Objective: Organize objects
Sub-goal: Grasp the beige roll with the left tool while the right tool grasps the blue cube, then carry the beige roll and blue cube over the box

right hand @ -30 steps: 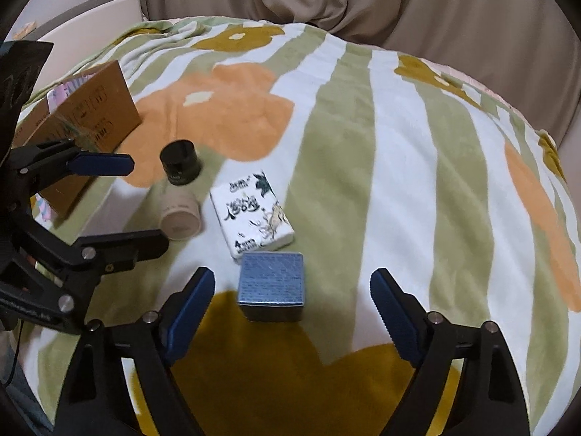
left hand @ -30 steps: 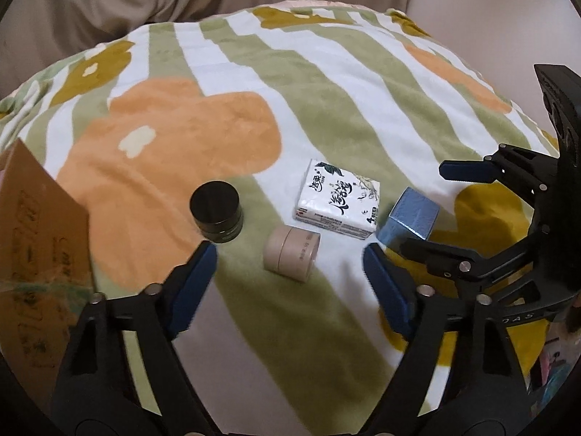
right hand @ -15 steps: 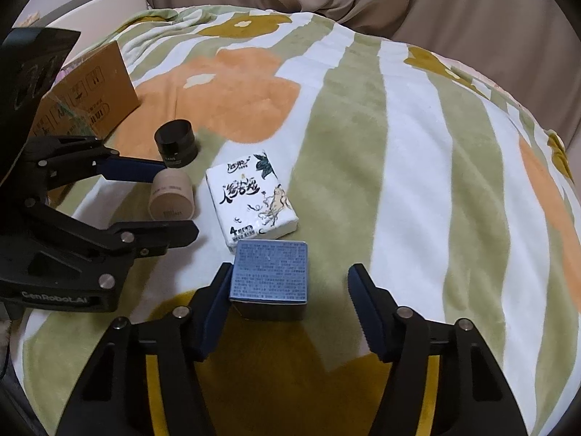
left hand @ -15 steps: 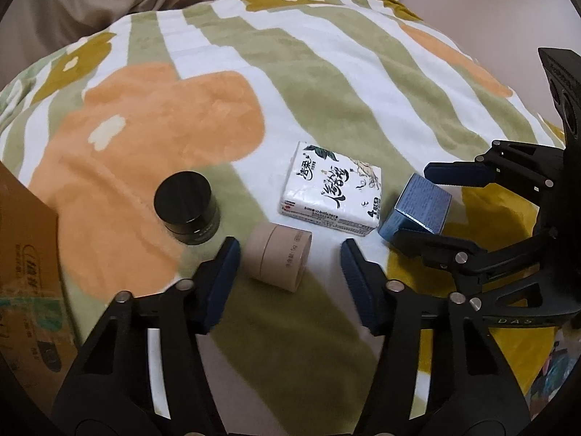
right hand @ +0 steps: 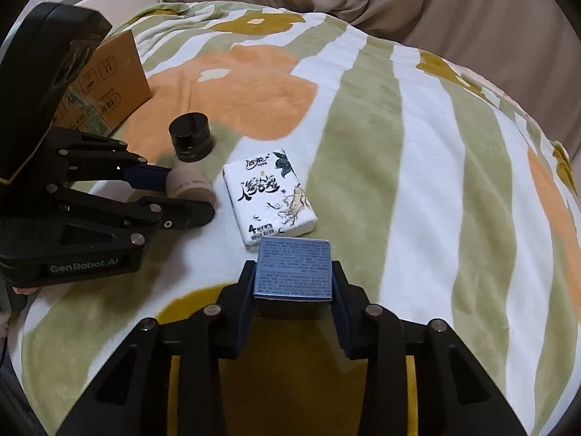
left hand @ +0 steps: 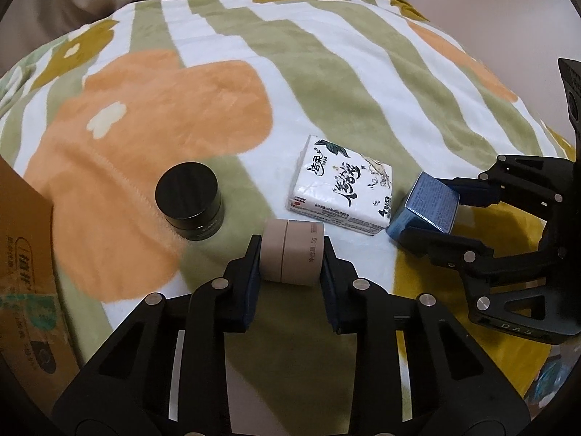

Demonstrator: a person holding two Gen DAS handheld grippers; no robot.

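Bed covered by a fleece blanket (left hand: 218, 116) with green and white stripes, orange and mustard flower patches. On it: black jar (left hand: 189, 200) upright on the orange patch; beige cylinder tub (left hand: 292, 252) lying on its side just right of the jar; white tissue pack (left hand: 341, 190) flat, near the tub; blue box (left hand: 430, 203) just beside the pack's right end, over the mustard patch. Cardboard box (right hand: 109, 72) sits at the blanket's left edge, near the jar.

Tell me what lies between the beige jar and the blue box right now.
The tissue pack lies between beige jar and blue box; both wrist views show it.
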